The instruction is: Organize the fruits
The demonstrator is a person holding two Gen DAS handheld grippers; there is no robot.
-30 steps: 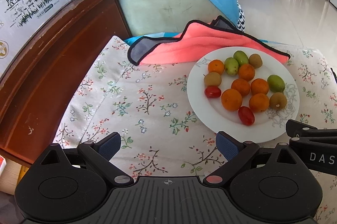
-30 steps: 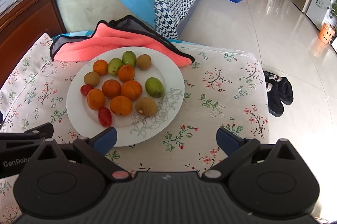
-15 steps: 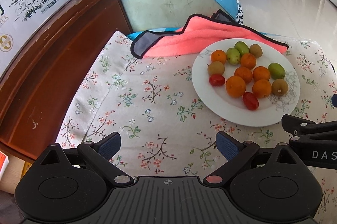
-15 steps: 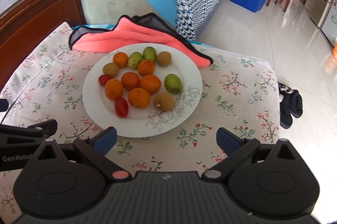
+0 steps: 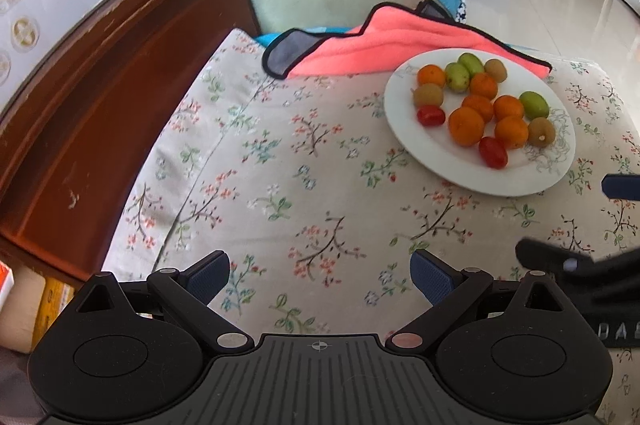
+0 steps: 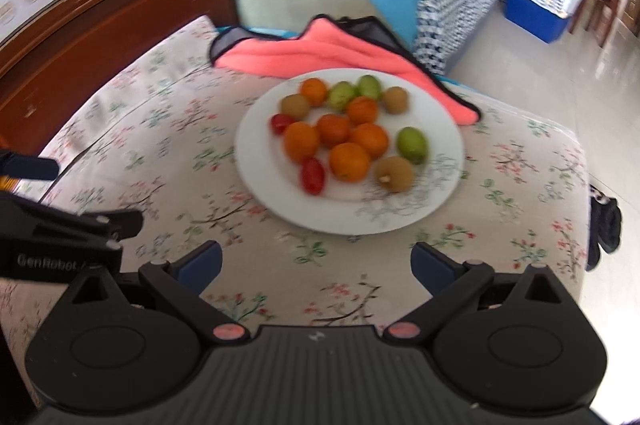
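Left wrist view: left gripper (image 5: 319,275) at bottom centre, jaws wide apart, nothing between them, only floral cloth (image 5: 280,161) in the gap. White plate (image 5: 404,129) sits right of centre, upper half of frame, well apart from the pads. On it: oranges (image 5: 466,126) bunched mid-plate, green fruits (image 5: 457,76) along the far rim and one at right, brown kiwis (image 5: 428,94), two red tomatoes (image 5: 493,152) on the near-left side. Pink towel (image 5: 384,45) lies just behind the plate, touching its far rim. Wooden board (image 5: 100,93) runs down the left side. Right gripper's body pokes in at right edge.

Right wrist view, slightly blurred: right gripper (image 6: 316,263) at bottom centre, jaws spread, empty. Plate (image 6: 448,161) dead centre, just ahead of the fingertips, not touched. Oranges (image 6: 349,162) clustered in the middle, tomatoes (image 6: 312,176) near-left, kiwi (image 6: 393,174) near-right, green fruit (image 6: 412,145) at right. Towel (image 6: 304,55) behind plate, upper centre. Blue bin (image 6: 534,11) upper right on the floor.
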